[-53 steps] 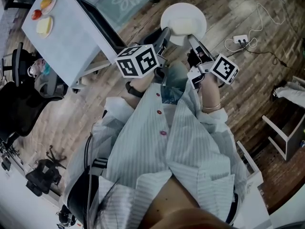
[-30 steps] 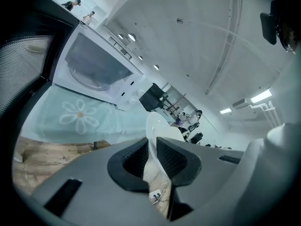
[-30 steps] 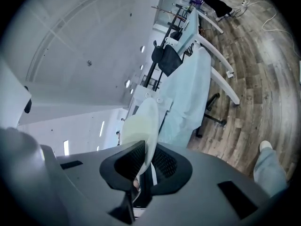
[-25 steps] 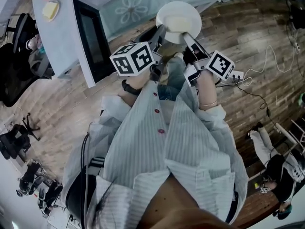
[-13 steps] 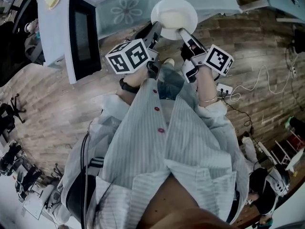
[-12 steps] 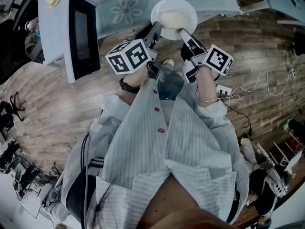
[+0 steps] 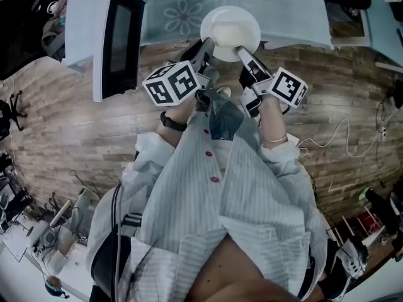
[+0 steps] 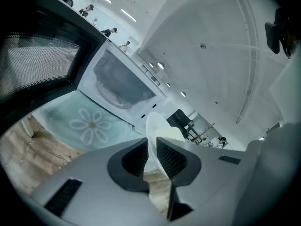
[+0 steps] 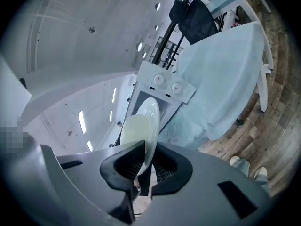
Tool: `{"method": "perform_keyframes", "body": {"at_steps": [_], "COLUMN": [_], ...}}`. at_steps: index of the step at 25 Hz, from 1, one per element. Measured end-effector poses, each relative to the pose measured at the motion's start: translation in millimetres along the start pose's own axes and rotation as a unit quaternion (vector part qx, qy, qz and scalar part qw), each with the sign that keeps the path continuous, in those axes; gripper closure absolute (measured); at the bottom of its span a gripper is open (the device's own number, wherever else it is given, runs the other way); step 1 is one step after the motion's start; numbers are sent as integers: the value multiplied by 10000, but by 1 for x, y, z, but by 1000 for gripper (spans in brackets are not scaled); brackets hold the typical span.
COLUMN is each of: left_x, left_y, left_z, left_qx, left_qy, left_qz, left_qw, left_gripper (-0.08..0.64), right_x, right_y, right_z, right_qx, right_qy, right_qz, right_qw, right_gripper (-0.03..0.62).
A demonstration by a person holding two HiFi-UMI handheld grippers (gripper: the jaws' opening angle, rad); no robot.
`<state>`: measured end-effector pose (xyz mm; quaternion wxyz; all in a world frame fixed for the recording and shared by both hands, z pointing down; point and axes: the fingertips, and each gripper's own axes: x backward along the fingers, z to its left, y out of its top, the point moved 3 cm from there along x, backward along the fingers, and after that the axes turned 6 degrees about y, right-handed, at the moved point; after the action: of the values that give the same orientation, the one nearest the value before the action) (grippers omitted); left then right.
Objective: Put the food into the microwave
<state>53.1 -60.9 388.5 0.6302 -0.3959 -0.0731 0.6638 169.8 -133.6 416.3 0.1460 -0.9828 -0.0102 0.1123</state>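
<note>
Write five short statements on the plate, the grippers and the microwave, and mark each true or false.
1. The left gripper and the right gripper both clamp the white plate by its rim. True.
2. The plate is bare. False: a pale slab of food lies on it.
3. The microwave door stands open. True.
4. The plate sits inside the oven. False: it is held in the air outside the microwave.
5. The tablecloth bears a flower print. True.
</note>
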Motion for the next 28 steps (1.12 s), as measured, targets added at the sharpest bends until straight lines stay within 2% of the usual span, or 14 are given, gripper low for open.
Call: {"method": "perform_keyframes", "body": {"at_steps": [8, 16, 18, 21, 28], "left_x": [-21, -42, -46, -51, -69], "left_y": [51, 83, 90, 99, 111], "left_z": [24, 37, 44, 54, 74], "left_qx": [169, 282, 325, 385, 446], "left_qy": [43, 131, 181, 245, 360], "left_qz": [-180, -362, -390, -406, -357], "left_qw": [9997, 9989, 9985, 9981, 9977], "left_gripper": [511, 511, 511, 511, 510], "right_x": [-54, -97, -106, -125, -154], "right_y": [23, 49, 51, 56, 65], "right_z": [9, 16, 15, 16, 7], "right_qx": [14, 170, 124, 226, 180], "right_qy": [-172, 71, 5, 145, 41], "right_qz": [120, 335, 395, 496, 657], "right_qw": [9998, 9993, 9991, 9984, 9977], "right_gripper": [540, 540, 540, 540, 540]}}
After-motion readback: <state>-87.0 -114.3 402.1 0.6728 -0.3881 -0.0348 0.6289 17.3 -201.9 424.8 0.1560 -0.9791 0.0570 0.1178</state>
